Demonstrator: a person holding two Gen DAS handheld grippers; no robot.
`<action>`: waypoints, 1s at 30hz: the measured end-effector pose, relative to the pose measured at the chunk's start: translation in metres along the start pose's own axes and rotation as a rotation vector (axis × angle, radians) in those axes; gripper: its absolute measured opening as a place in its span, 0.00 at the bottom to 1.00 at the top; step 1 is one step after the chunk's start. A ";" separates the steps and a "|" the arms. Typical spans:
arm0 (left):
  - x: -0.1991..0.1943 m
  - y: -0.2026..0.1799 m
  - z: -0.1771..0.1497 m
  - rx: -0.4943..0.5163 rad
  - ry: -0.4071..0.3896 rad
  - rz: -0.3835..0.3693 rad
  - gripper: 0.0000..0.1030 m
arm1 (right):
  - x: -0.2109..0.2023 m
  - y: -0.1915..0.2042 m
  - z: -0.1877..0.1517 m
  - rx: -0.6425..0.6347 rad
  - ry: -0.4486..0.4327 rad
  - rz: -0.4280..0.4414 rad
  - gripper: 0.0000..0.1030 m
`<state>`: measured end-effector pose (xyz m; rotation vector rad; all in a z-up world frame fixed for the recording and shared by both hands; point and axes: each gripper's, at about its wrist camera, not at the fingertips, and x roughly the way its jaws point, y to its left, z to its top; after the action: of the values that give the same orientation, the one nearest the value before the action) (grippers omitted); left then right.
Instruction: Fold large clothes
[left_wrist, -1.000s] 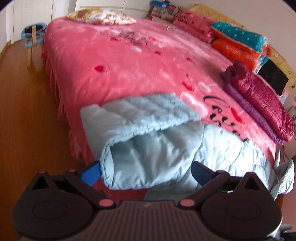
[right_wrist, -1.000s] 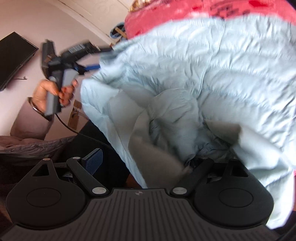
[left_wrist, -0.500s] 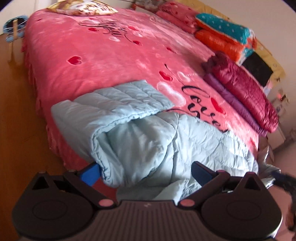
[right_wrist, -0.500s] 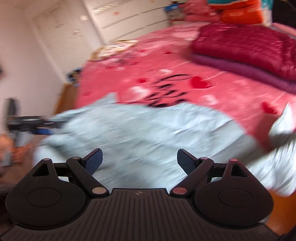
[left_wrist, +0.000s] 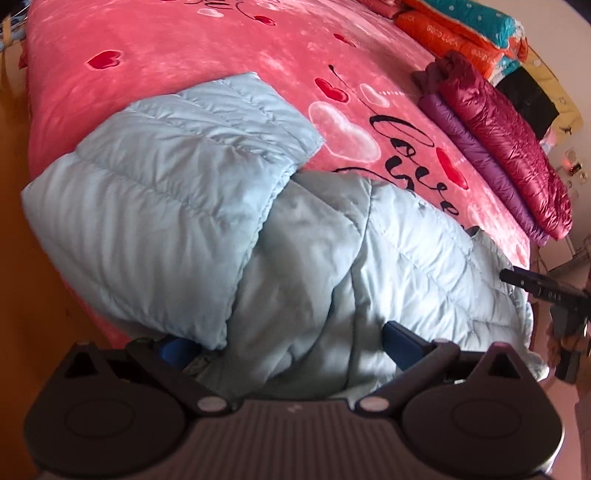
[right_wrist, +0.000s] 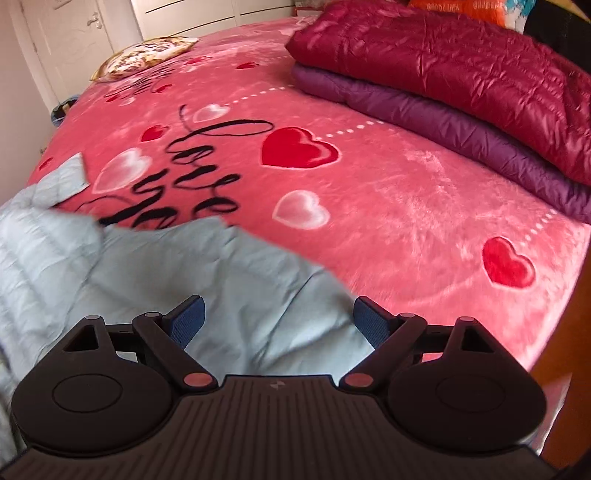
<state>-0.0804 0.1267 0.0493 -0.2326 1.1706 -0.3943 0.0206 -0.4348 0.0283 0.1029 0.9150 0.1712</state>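
Observation:
A large pale blue quilted jacket (left_wrist: 229, 206) lies crumpled at the near edge of a pink bed (left_wrist: 207, 40), one flap folded over its left part. My left gripper (left_wrist: 288, 343) is open, its jaws wide apart over the jacket's near edge, the left finger partly hidden by cloth. In the right wrist view the jacket (right_wrist: 155, 273) lies at lower left. My right gripper (right_wrist: 277, 321) is open and empty just above the jacket's right end. The right gripper also shows in the left wrist view (left_wrist: 543, 291) at the far right.
A folded dark red jacket (right_wrist: 461, 70) lies on a folded purple one (right_wrist: 424, 122) at the bed's right side. Orange and teal bedding (left_wrist: 461, 26) is stacked at the back. A patterned pillow (right_wrist: 144, 55) lies at the far end. Wooden floor (left_wrist: 33, 295) lies left of the bed.
My right gripper let go of the jacket, opened and swung round to face the bed. The left gripper moved closer over the jacket, which now lies lower and spread on the bed.

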 end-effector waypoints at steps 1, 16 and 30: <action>0.003 0.000 0.002 0.003 0.002 0.000 0.99 | 0.006 -0.004 0.003 0.008 0.013 0.024 1.00; 0.025 -0.048 0.017 0.184 -0.096 -0.036 0.43 | 0.000 0.041 -0.039 -0.151 -0.011 0.002 0.58; -0.017 -0.070 0.064 0.124 -0.368 -0.198 0.18 | -0.045 0.092 -0.006 -0.432 -0.358 -0.458 0.20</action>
<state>-0.0394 0.0688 0.1136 -0.3001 0.7610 -0.5696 -0.0209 -0.3526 0.0745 -0.4619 0.5096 -0.0785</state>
